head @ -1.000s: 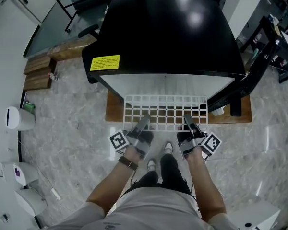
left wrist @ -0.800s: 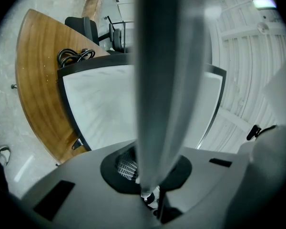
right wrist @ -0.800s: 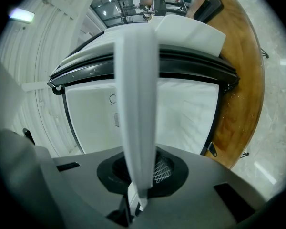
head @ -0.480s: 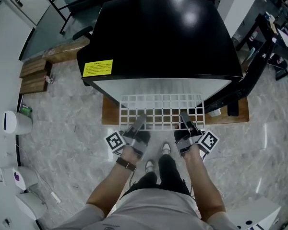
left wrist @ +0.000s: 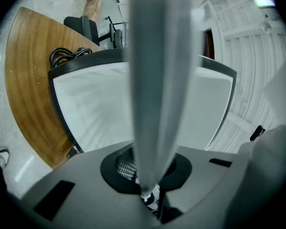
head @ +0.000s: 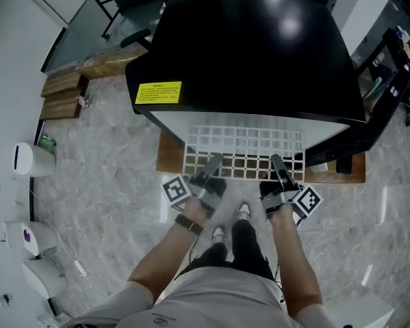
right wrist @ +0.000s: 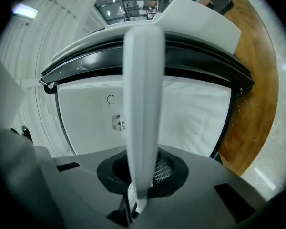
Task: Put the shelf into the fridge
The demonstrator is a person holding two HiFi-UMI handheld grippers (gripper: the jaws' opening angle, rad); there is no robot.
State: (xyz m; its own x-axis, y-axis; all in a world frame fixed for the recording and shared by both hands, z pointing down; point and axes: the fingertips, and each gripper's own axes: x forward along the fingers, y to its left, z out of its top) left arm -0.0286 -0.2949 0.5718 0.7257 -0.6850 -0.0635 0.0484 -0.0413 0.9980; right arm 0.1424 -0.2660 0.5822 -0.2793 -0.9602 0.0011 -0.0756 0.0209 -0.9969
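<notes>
Both of my tools are clamped on the near edge of the shelf, and I hold it flat in front of me. My left tool has its jaws pinched nearly together on the thin white wire toward the left end of that edge, and my right tool grips the same edge toward the right end, jaws just as narrow (through each tool's own camera the two jaws read as one grey bar). The shelf is a white wire grid; its far part is under the overhang of the fridge, inside the open front, while the near rows stick out over the wooden platform that the fridge stands on. The fridge top is glossy black, with a yellow label at its front left corner. The open door swings out at my right. Past the jaws, both tool cameras look at the bare white back wall of the fridge. My shoes are on the marble floor, just short of the platform.
</notes>
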